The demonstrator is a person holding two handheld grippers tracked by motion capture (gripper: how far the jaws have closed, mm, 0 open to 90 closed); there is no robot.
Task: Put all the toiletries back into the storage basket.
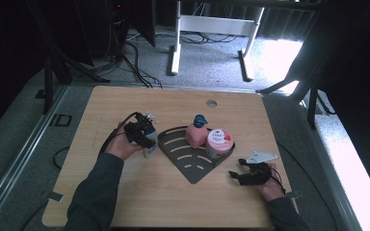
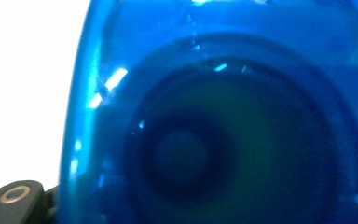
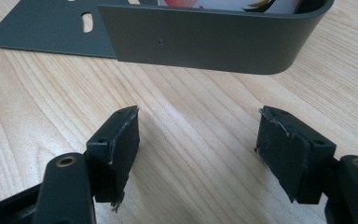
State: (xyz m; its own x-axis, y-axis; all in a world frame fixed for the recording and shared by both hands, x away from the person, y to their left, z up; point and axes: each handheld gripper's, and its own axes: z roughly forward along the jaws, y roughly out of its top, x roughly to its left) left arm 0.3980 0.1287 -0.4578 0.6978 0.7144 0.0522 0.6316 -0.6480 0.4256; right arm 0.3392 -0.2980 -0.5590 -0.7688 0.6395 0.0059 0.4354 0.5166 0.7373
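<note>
A dark grey corner rack (image 1: 183,161) lies mid-table, holding a pink pump bottle (image 1: 196,134) with a teal top and a pink Dove jar (image 1: 219,143). Left of the rack stands a small bottle (image 1: 150,148), and my left gripper (image 1: 144,137) is at it, held from the left. Seen very close in the left gripper view, the bottle (image 2: 214,130) is translucent blue, and whether the pads press on it is hidden. My right gripper (image 1: 236,167) rests open on the wood by the rack's right corner. Nothing lies between the open jaws of that gripper (image 3: 198,114), which face the rack's curved wall (image 3: 205,42).
The wooden table (image 1: 125,202) has a round hole (image 1: 211,103) near its far edge. Beyond it, on the carpet, stand white desk legs (image 1: 175,53) and loose cables (image 1: 135,62). A grey three-cornered plate (image 1: 261,156) sits on the right gripper.
</note>
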